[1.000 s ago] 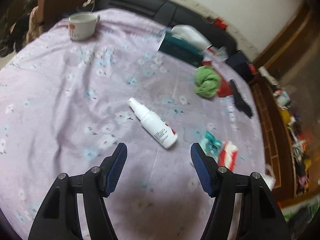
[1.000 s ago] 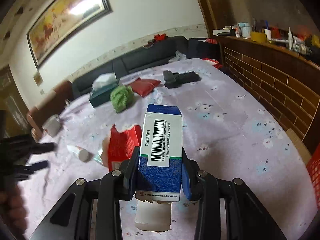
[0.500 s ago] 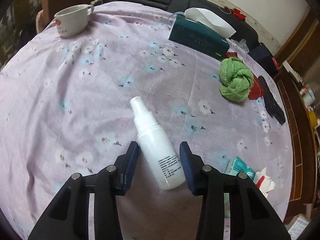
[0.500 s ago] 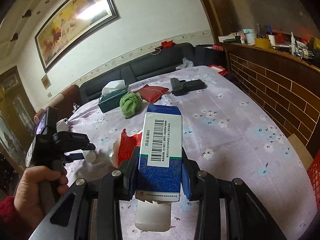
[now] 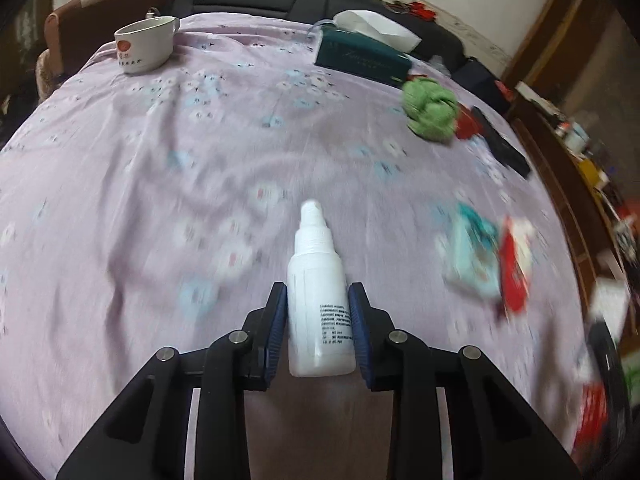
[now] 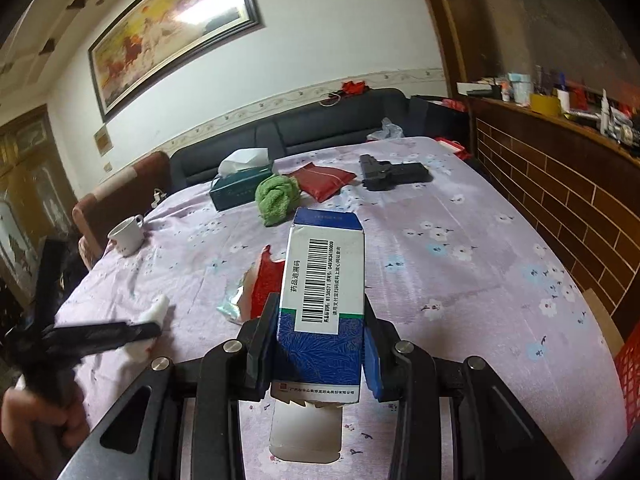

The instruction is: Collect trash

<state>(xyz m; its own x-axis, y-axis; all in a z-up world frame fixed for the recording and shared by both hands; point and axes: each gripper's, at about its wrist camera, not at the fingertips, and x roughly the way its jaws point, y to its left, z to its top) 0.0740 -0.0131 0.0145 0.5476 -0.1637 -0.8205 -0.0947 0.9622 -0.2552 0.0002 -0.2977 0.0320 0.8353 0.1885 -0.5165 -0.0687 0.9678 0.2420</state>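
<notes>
Your white plastic spray bottle sat between the blue pads of your left claw, clamped low on its body with the nozzle pointing away toward the far edge of the table. That body was smooth and round, so I judged it could slip or swivel between the pads if you swung the claw quickly, and the blur on the right side suggested you were moving. Whether the bottle was clear of the lilac flowered cloth could not be told.

Your right claw was closed on the blue and white cardboard medicine box, gripped near its lower end with the barcode face up. Its bottom flap hung open, so contents, if any, could have dropped out; the thin card could also have crushed.

Crumpled red and teal wrappers lay near the right edge. A white cup, a green tissue box and a green cloth ball stood by the far edge.
</notes>
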